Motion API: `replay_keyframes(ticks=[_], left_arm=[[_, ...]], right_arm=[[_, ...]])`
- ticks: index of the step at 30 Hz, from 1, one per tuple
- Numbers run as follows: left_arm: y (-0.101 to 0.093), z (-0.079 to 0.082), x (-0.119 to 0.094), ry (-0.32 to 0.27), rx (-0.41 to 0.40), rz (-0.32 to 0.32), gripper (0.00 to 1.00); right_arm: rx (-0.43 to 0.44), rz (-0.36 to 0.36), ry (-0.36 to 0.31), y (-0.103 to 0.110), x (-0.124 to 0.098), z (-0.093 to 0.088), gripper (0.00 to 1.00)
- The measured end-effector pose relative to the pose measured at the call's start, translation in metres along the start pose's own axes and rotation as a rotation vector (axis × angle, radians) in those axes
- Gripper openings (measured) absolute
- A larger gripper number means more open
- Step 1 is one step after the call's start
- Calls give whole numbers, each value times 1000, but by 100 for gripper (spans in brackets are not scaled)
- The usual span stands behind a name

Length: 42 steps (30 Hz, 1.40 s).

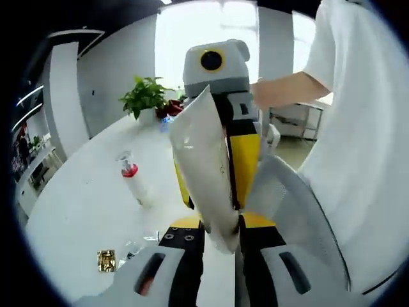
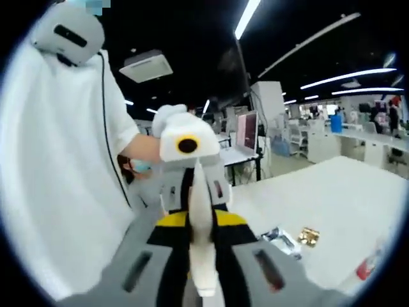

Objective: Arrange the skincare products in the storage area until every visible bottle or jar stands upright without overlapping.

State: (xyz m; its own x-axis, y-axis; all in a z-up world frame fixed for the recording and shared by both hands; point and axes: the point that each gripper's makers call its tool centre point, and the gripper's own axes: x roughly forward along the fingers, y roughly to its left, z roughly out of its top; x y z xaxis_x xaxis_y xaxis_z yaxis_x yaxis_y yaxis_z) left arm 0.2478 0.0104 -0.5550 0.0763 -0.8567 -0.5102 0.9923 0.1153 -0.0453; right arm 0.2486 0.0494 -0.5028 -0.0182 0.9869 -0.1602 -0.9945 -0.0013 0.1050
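Flat white squeeze tube [image 1: 204,166], edge-on in the right gripper view [image 2: 201,236], is held in the air between both grippers, above the white table [image 1: 83,204]. Left gripper [image 1: 217,240]: jaws closed on the tube's lower end. Right gripper [image 2: 203,284]: jaws closed on its opposite end. Small white bottle with red band [image 1: 132,179] lies on the table, well apart. Gold foil sachet [image 1: 106,260] nearer. Green potted plant [image 1: 146,96] at the table's far edge. Person in white shirt [image 1: 364,147] holds the grippers.
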Motion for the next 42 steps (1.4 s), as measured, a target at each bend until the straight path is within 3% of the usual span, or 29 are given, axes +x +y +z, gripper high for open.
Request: replay_keyframes(ticks=[10, 22, 31, 33, 36, 42], left_arm=[[25, -2, 10, 10, 15, 28, 15], [54, -5, 27, 22, 49, 21, 15], [74, -6, 42, 27, 54, 5, 15], [81, -7, 46, 31, 58, 4, 15], [98, -8, 55, 27, 41, 18, 15], [127, -8, 68, 34, 58, 43, 15]], right_arm=[[2, -61, 7, -24, -5, -6, 15], [63, -220, -14, -61, -15, -18, 21], [100, -332, -38, -82, -32, -28, 42], [112, -391, -60, -92, -42, -28, 47], [142, -461, -84, -102, -55, -32, 57], [170, -562, -59, -110, -73, -52, 71]])
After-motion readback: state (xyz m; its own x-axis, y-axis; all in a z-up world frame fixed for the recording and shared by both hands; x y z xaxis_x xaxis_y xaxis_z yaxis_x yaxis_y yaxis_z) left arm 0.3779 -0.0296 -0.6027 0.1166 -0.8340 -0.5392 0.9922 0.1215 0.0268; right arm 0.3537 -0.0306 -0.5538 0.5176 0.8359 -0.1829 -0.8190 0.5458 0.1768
